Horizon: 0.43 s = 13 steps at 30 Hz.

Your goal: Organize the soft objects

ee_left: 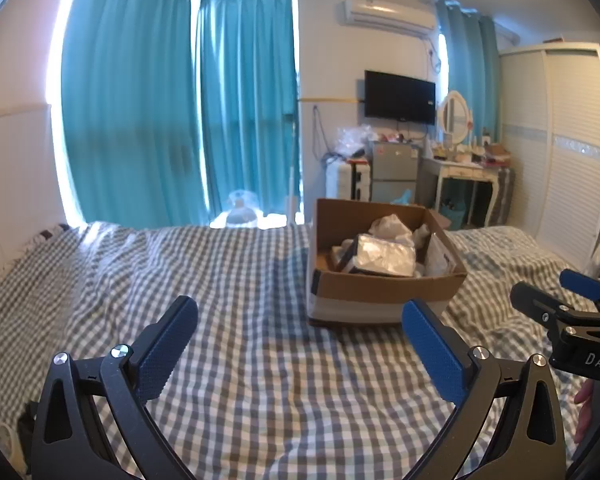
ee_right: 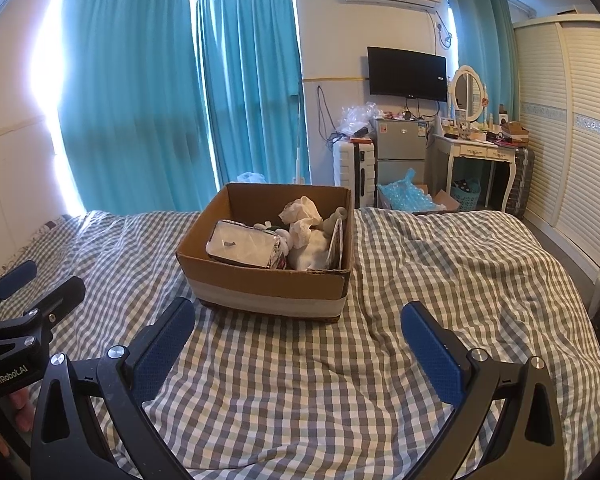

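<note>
Our left hand-held gripper (ee_left: 300, 344) and right hand-held gripper (ee_right: 298, 344) are wide apart, holding nothing. The box (ee_right: 268, 284) sits on the bed (ee_right: 440, 280) at 12 o'clock. Its soft things (ee_right: 306, 236) look light and squashy; we should pinch the tops.

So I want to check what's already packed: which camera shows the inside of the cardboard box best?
The right wrist view: the cardboard box sits near centre, showing a plastic-wrapped packet and white soft items. The left wrist view shows the box off to the right, its contents blurrier.
</note>
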Motion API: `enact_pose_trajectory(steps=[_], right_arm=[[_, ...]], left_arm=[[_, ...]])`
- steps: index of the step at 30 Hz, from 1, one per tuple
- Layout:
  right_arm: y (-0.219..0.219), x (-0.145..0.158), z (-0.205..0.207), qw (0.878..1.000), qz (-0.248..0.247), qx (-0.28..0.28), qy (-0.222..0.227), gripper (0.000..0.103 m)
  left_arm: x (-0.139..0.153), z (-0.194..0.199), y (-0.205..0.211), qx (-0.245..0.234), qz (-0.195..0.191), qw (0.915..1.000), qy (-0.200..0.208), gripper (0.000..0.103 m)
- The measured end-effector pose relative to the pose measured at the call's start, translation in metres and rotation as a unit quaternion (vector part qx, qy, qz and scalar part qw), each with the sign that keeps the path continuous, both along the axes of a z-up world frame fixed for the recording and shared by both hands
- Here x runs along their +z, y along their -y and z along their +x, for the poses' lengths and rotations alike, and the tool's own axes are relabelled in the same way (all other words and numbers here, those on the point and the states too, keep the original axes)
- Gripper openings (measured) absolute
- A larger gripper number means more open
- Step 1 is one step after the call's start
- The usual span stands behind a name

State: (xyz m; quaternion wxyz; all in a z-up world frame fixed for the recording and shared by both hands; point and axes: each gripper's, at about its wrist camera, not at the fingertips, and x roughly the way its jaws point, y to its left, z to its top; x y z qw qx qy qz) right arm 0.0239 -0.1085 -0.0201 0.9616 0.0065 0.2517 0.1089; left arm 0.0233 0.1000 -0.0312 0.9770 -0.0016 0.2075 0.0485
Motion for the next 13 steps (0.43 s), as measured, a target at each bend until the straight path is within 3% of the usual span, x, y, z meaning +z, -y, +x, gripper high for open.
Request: enact_pose_trajectory(steps=[13], right_arm=[[-0.0006, -0.0007, 0.0001, 1.000, 0.000, -0.001, -0.001, 0.103]], left_arm=[[-0.0005, 0.0007, 0.0005, 0.000, -0.002, 1.0000, -0.003, 0.103]])
